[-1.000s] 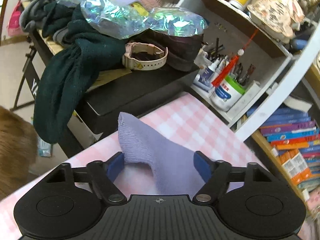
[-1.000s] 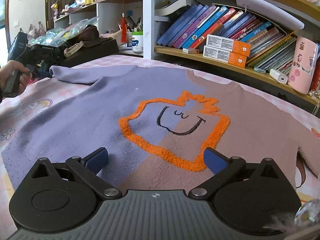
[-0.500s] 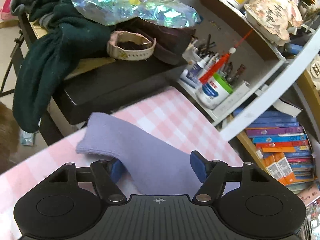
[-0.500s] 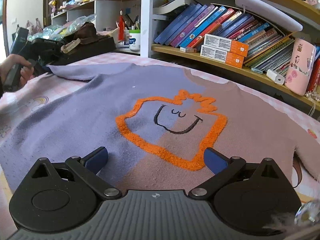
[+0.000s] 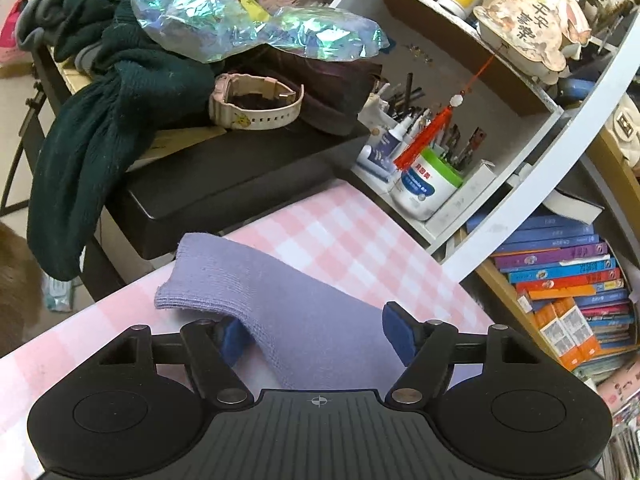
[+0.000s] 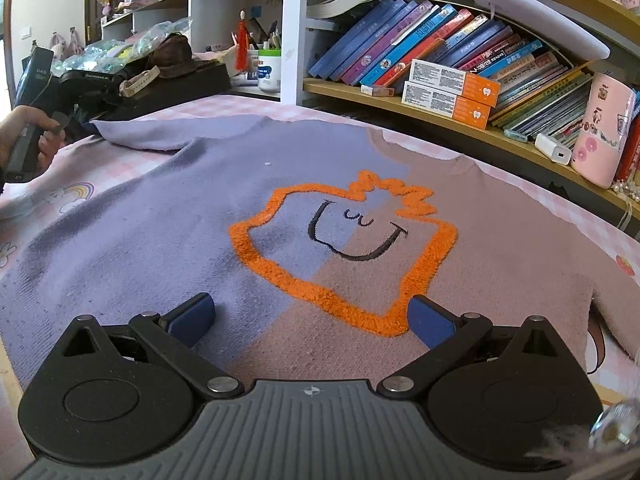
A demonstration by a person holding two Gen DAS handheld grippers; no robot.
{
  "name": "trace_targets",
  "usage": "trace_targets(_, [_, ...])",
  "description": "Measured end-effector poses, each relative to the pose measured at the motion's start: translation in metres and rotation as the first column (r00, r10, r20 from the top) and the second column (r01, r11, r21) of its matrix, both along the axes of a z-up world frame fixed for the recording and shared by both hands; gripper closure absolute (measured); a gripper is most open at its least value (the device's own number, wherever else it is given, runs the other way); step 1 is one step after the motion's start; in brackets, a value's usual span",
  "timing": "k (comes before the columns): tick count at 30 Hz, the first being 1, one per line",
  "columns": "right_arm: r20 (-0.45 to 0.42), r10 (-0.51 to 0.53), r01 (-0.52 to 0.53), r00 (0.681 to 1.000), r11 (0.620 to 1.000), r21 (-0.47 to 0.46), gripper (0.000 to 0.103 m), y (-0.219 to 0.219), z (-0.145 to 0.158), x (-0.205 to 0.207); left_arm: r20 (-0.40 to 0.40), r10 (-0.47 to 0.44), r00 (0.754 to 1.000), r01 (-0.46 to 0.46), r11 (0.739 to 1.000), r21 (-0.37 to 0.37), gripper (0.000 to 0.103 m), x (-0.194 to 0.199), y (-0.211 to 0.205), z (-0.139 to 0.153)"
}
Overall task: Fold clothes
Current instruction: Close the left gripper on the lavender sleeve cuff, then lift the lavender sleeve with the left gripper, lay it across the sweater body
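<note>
A sweater point(image 6: 168, 240), purple on one half and mauve on the other, lies flat on the pink checked table cover point(image 5: 348, 232); an orange outline with a smiling face point(image 6: 344, 256) faces up. Its purple sleeve point(image 5: 256, 280) stretches out on the cover, cuff toward the left. My left gripper point(image 5: 314, 336) stands open astride that sleeve, and its left fingertip point(image 5: 232, 340) touches the sleeve's edge. In the right wrist view a hand point(image 6: 28, 136) holds that gripper at the far left. My right gripper point(image 6: 312, 320) is open just above the sweater's lower part, with nothing held.
A black case point(image 5: 224, 184) beyond the table edge carries a watch point(image 5: 256, 104), a dark green garment point(image 5: 92, 148) and crinkled foil. Shelves with books point(image 6: 440, 60), a white tub point(image 5: 424, 188) and a pink cup point(image 6: 604, 128) border the far side.
The purple sleeve's cuff, which stood up between the left fingers, now lies flatter with its end turned left. The right gripper's view is almost the same.
</note>
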State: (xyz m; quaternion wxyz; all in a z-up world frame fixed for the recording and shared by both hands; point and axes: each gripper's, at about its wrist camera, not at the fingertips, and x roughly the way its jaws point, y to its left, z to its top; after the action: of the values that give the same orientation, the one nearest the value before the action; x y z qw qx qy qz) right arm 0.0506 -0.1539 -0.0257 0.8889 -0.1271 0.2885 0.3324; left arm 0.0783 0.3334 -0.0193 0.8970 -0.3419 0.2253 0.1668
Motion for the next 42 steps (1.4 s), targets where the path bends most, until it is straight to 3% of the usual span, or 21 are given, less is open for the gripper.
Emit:
trace_targets(12, [-0.005, -0.009, 0.009, 1.000, 1.000, 0.006, 0.000, -0.002, 0.001, 0.003, 0.000, 0.005, 1.000, -0.005, 1.000, 0.011, 0.032, 0.000, -0.002, 0.000])
trace_targets(19, [0.073, -0.169, 0.166, 0.983, 0.985, 0.036, 0.002, -0.034, 0.014, -0.003, 0.011, 0.037, 0.999, -0.037, 0.999, -0.034, 0.032, -0.004, 0.001, -0.001])
trace_targets(22, [0.054, -0.244, 0.244, 0.968, 0.970, 0.019, 0.003, -0.057, 0.013, -0.002, 0.033, 0.054, 0.998, -0.051, 0.995, -0.085, 0.032, -0.009, 0.007, -0.003])
trace_targets(24, [0.033, -0.283, 0.283, 0.959, 0.959, 0.000, 0.011, -0.071, 0.010, -0.003, 0.042, 0.061, 0.997, -0.057, 0.993, -0.106, 0.032, -0.011, 0.009, -0.004])
trace_targets(26, [0.014, -0.317, 0.317, 0.948, 0.948, -0.012, 0.035, -0.084, 0.006, -0.004, 0.044, 0.064, 0.997, -0.059, 0.991, -0.117, 0.032, -0.012, 0.011, -0.004])
trace_targets(29, [-0.007, -0.339, 0.339, 0.941, 0.941, 0.013, 0.044, -0.096, 0.004, -0.008, 0.043, 0.072, 0.996, -0.066, 0.989, -0.134, 0.035, -0.013, 0.013, -0.005])
trace_targets(32, [-0.011, -0.362, 0.362, 0.932, 0.932, 0.020, 0.046, -0.105, 0.004, -0.009, 0.047, 0.088, 0.995, -0.080, 0.987, -0.139, 0.043, -0.016, 0.013, -0.006])
trace_targets(34, [-0.007, -0.361, 0.361, 0.933, 0.933, 0.012, 0.048, -0.105, 0.005, -0.010, 0.041, 0.112, 0.993, -0.105, 0.984, -0.145, 0.064, -0.019, 0.015, -0.009])
trace_targets(39, [0.009, -0.358, 0.358, 0.934, 0.934, 0.014, 0.048, -0.108, 0.003, -0.013, 0.023, 0.159, 0.987, -0.153, 0.976, -0.153, 0.092, -0.026, 0.021, -0.016])
trace_targets(42, [0.007, -0.355, 0.354, 0.935, 0.935, 0.016, 0.048, -0.108, 0.003, -0.013, 0.032, 0.172, 0.985, -0.162, 0.964, -0.211, 0.096, -0.030, 0.027, -0.019])
